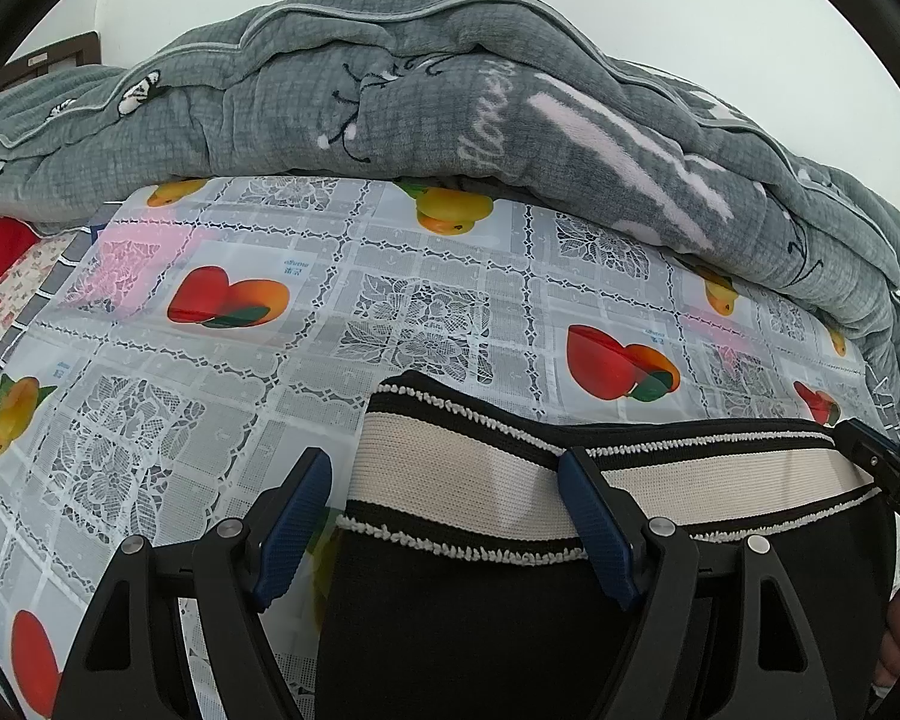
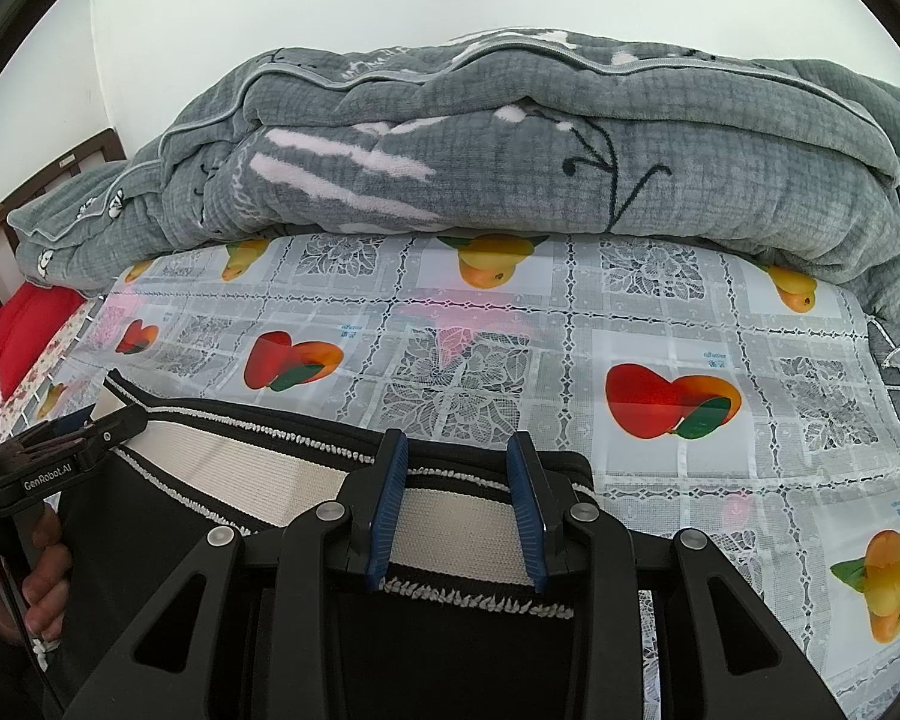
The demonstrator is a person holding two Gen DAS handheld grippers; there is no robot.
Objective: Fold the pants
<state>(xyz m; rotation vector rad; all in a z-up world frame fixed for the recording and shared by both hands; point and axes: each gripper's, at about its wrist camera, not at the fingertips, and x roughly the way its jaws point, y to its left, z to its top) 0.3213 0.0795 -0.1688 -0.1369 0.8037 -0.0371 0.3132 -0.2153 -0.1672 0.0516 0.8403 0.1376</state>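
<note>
Pants: black, lying flat on the tablecloth's near edge, cream waistband with black-and-white trim turned toward the far side.
Left gripper: jaws wide apart, straddling the waistband's left corner without pressing it.
Right gripper: at the waistband's right end; grip unclear.
Tablecloth: lace and fruit pattern.
Quilt: grey, heaped along the far edge.
</note>
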